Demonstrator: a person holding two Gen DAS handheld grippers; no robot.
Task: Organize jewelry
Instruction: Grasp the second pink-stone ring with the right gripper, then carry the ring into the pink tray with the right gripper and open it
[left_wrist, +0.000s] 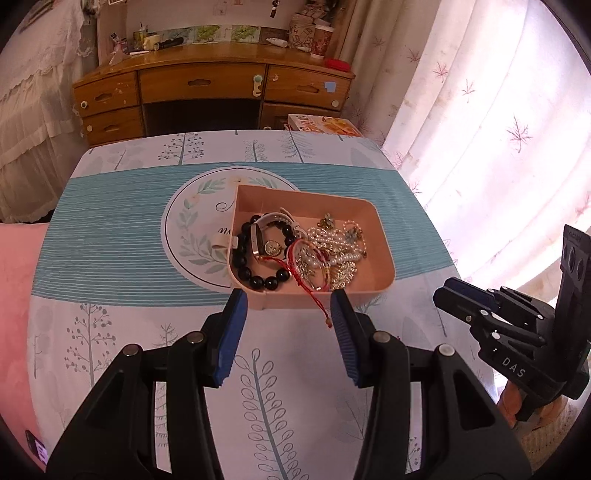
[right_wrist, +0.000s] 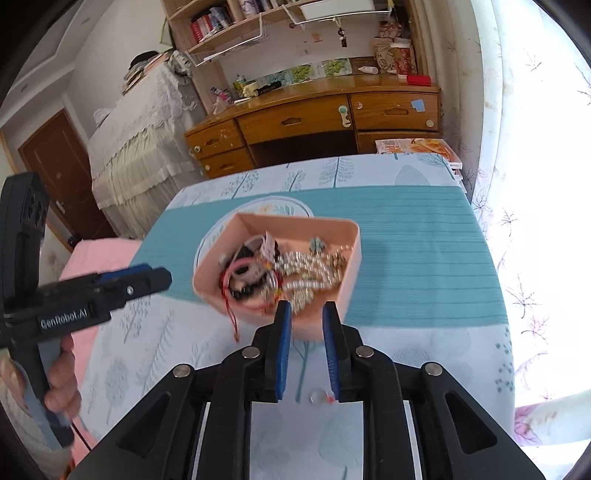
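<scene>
Item: pink plastic tray (left_wrist: 380, 236), open-topped, on a table with a leaf-print cloth (left_wrist: 110, 229). It sits just beyond the tips of both tongs, its near wall close ahead of them.

Contents, all in one heap:
- black bead bracelet (left_wrist: 245, 254), at the tray's left end ahead of the left gripper (left_wrist: 288, 306)
- wristwatch with pale strap (left_wrist: 271, 245), lying across the beads
- red cord bracelet (left_wrist: 314, 266), its tail hanging over the near wall towards the left gripper's right-hand finger
- pearl strands and gold-tone chains (left_wrist: 340, 251), tangled at the right

Loose: a small clear piece with a red bit (right_wrist: 319, 397) on the cloth between the fingers of the right gripper (right_wrist: 306, 308), not gripped.

Tongs: left gripper moderately open, holding nothing. Right gripper narrowly open, holding nothing.

Progress, as judged: the jewelry is gathered in the tray but unsorted and knotted. Still outstanding: the stray piece and the trailing cord.
</scene>
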